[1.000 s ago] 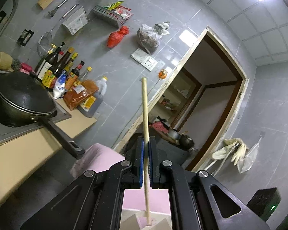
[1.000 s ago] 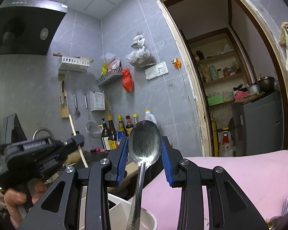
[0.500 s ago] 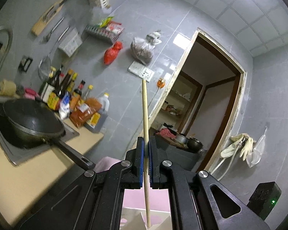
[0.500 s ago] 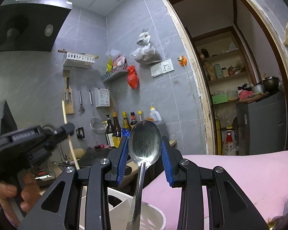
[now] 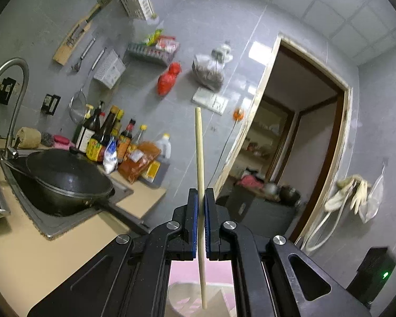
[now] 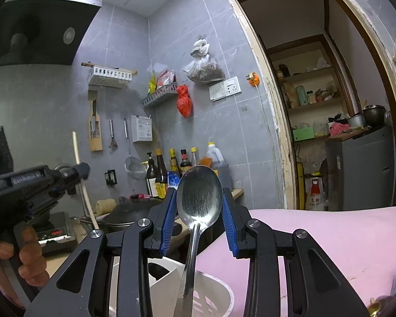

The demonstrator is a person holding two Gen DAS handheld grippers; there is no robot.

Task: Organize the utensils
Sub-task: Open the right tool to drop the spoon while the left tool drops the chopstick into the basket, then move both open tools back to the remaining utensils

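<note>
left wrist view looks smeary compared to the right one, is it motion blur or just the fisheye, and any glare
Left wrist view: the hanging red plastic bag and wall rack look smeared, while the pale wooden chopstick in the left claw stays sharp, suggesting motion blur; tile glare beside the doorway. Right wrist view: crisp, shiny metal spoon in the right claw; both views bend straight edges.

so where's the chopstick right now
Upright in the shut left tongs, the chopstick shows mid-frame in the left wrist view, its lower tip over the white holder.
</note>
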